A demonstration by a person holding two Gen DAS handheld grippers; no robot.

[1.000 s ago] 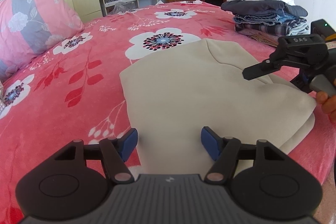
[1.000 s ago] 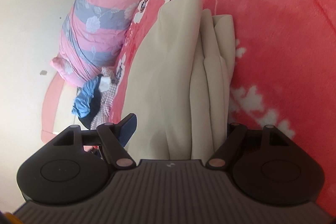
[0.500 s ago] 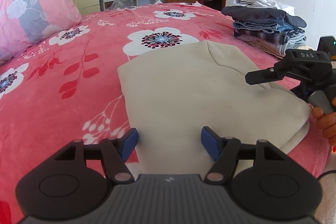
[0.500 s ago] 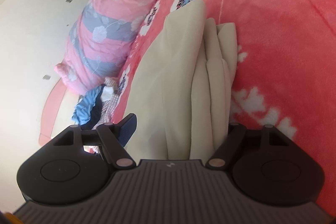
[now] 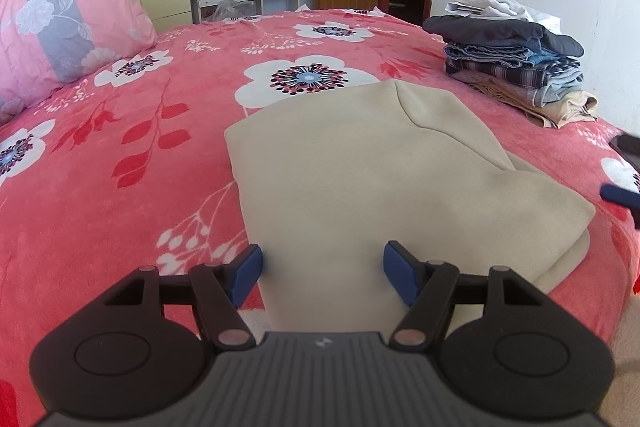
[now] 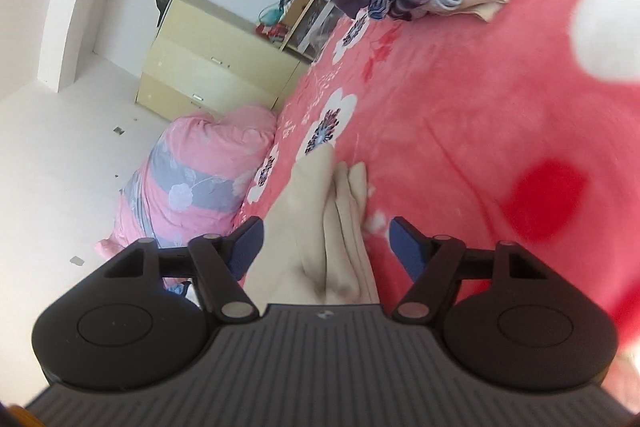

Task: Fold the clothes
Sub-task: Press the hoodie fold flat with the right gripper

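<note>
One folded beige garment (image 5: pixel 360 179) flat on red flowered bed cover (image 5: pixel 152 131), long axis running from near bed edge toward far door. One stack of folded clothes (image 5: pixel 516 67) well apart, far right. One pink pillow (image 5: pixel 60 15) at left. Left gripper (image 5: pixel 322 269) apart, above garment's near edge, nothing clamped. Right gripper (image 6: pixel 326 247) closing, layered garment edge between fingers, untouched.

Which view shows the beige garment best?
The left wrist view: the beige garment lies nearly whole and sharp on the bedspread. The right wrist view shows only its layered folded edge, seen edge-on, partly behind the gripper body.
</note>
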